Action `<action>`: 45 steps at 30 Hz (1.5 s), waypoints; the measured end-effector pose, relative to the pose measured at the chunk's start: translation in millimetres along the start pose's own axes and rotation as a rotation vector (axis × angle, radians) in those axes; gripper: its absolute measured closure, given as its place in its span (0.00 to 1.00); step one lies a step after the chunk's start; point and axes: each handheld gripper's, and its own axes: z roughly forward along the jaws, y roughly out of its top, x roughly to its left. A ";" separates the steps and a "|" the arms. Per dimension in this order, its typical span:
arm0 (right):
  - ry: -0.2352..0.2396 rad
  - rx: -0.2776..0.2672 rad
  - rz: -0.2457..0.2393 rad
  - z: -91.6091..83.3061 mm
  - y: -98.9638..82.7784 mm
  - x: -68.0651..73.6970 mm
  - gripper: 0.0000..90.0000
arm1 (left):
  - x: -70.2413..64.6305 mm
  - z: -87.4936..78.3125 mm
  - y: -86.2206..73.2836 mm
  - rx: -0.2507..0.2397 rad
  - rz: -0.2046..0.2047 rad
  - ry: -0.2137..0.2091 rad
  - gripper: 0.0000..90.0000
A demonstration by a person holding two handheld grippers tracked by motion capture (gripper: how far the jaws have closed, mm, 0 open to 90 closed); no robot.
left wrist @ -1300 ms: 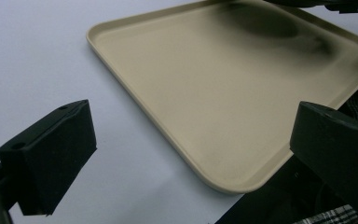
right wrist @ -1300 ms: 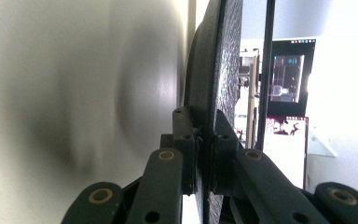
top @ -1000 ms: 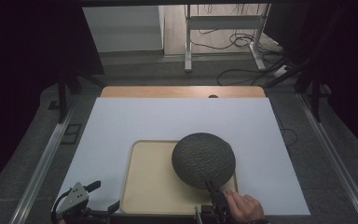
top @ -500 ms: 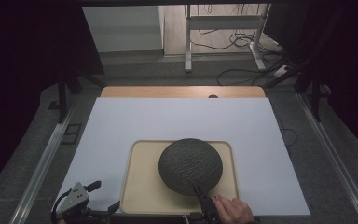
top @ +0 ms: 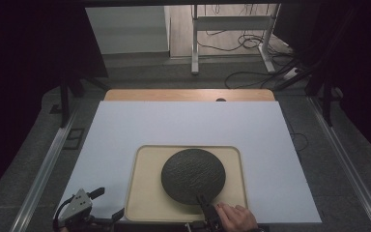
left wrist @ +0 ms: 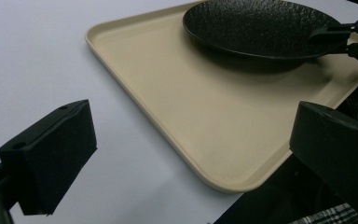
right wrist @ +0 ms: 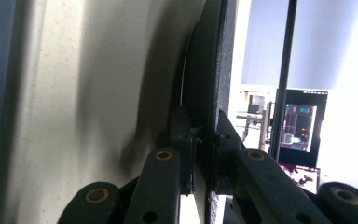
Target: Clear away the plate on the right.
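change: black plate (top: 193,175) has slid left across the beige tray (top: 145,193), now near centre
right tongs (top: 206,205): clenched on plate's near rim
left tongs (top: 101,205): released, beside tray
meaning: likely repositioning the plate

A: We've got a dark round plate (top: 193,175), rough pebbled surface, over the beige tray (top: 142,193), approx centre-right of it.

B: Flat? In our left gripper view the plate (left wrist: 261,25) sits raised w/ shadow under its near edge, rim at 5 o'clock pinched by the right gripper (top: 204,202).

A: Tray's rectangular, rounded corners, low lip, at the sheet's 6 o'clock edge.
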 end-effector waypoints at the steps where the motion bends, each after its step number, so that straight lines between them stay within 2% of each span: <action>1: -0.003 0.000 -0.002 0.2 0.2 0.3 0.92 | 0.0 0.1 0.0 0.002 0.001 -0.001 0.00; 5: -0.002 -0.006 0.003 1.4 0.1 0.4 0.92 | -0.2 0.3 0.1 0.003 0.003 -0.001 0.00; 10: 0.032 0.004 0.011 2.5 -0.5 0.5 0.94 | -0.1 0.3 0.1 0.004 0.002 -0.001 0.00; 18: 0.039 -0.006 0.016 3.5 -1.3 -0.2 0.94 | 0.0 0.4 0.1 0.006 0.002 -0.002 0.00; 19: 0.035 0.024 0.009 1.7 -0.9 1.0 0.94 | -0.1 0.4 0.1 0.007 0.002 -0.002 0.00; 20: 0.009 0.048 0.000 0.2 -0.2 1.6 0.94 | -0.1 0.5 0.1 0.007 0.002 -0.002 0.00; 22: 0.014 0.048 0.004 0.2 -0.4 1.7 0.93 | -0.1 0.5 0.1 0.007 0.002 -0.002 0.00; 24: 0.016 0.041 0.013 0.9 -0.9 2.0 0.93 | -0.2 0.5 0.1 0.008 0.003 -0.002 0.00; 29: 0.062 0.049 0.008 3.8 -1.9 4.5 0.89 | -0.3 0.6 0.2 0.009 0.005 -0.003 0.00; 37: 0.100 0.061 0.041 4.8 -3.4 0.2 0.82 | -0.3 0.8 0.2 0.011 0.007 -0.005 0.00; 40: 0.085 0.056 0.046 5.1 -4.2 -2.0 0.77 | -0.6 1.0 0.3 0.013 0.009 -0.005 0.00; 45: 0.084 0.066 0.048 4.7 -4.3 -2.8 0.75 | -0.5 1.0 0.2 0.012 0.009 -0.005 0.00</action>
